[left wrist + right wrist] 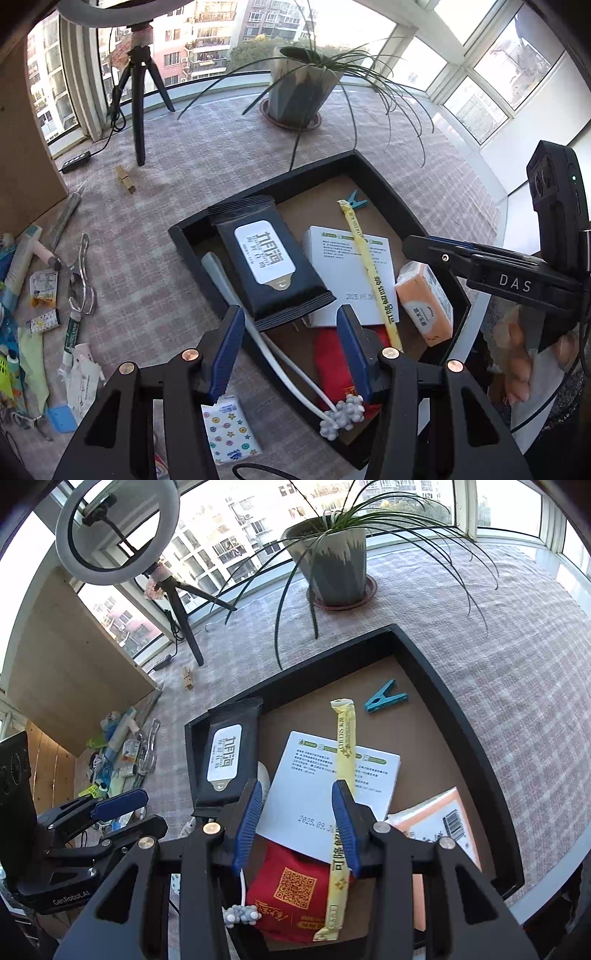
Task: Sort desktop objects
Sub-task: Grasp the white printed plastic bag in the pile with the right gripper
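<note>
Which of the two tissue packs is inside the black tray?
The orange tissue pack lies inside the black tray, by its right wall. The white tissue pack printed with coloured stars and rings lies outside, on the checked cloth beside the tray's left wall.

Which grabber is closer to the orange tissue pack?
Right. The right gripper hovers just above the orange tissue pack; the left gripper is farther off, over the tray's near-left part.

Black shallow rectangular tray (461, 716) holds the sorted items: black wet-wipes pack with white label (225, 757) leaning on the left wall, white flat box (325, 794) in the middle, long yellow sachet stick (341, 738) lying across it, red pouch with QR code (291, 890) near, orange tissue pack (424, 299) right, teal clothes peg (384, 698) far. Unsorted clutter (44, 295) sits on the left of the table.
</note>
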Motion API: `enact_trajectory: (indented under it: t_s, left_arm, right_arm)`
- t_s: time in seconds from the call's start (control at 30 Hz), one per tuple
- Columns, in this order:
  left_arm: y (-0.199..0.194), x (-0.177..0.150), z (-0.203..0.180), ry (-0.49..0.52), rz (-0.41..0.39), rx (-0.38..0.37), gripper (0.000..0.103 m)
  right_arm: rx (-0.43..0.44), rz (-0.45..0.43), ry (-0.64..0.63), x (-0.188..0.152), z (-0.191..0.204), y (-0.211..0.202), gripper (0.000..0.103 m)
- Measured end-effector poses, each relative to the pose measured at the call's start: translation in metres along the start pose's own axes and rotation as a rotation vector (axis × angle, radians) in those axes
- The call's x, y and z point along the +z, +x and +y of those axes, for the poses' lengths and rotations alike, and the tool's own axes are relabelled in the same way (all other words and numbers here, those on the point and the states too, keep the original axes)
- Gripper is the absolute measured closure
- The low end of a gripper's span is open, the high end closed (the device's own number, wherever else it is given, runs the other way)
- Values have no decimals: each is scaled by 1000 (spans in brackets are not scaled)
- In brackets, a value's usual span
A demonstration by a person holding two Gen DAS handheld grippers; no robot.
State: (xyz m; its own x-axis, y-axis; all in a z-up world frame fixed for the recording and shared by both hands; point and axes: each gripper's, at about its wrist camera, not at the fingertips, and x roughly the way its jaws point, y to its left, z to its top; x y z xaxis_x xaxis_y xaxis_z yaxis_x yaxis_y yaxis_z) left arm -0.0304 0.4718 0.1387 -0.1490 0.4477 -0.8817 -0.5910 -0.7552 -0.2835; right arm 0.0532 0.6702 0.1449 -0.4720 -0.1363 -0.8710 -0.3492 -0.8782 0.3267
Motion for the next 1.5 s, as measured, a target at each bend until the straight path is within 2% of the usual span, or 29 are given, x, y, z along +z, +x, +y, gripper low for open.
enact_trajectory:
  t_s: [0.13,0.37,0.53,0.67,0.83,1.03,1.27,1.33,1.5]
  left_arm:
    - [-20,-14,47,-72,-18,62,54]
    - [-64,-49,139,-261,-69,142,54]
    - [-78,-82,194,-404,-85,160,54]
    - [-71,-107,226,-535,-79,121,54]
    - [-49,-127,242,-645,-59,47,55]
    - [-25,-136,251,-732,-35,-36,55]
    - [-10,-130,256,-755,-13,-65,55]
    - [-6,-129,257,-757,-1,-60,56]
    - [-1,-132,259,-765,19,-52,56]
  right_arm:
    - [42,25,-62,-3,30,10,64]
    - [116,93,-169,-4,91,37,64]
    - [165,154,-273,-8,144,63,64]
    - [195,209,-338,-11,184,90,64]
    - [251,317,-374,-14,230,134,64]
    - [226,397,-409,-22,266,180,64]
    - [174,455,-427,-29,279,215,64]
    - [173,468,-423,-32,278,220,69]
    - [177,469,-414,-33,275,222,71]
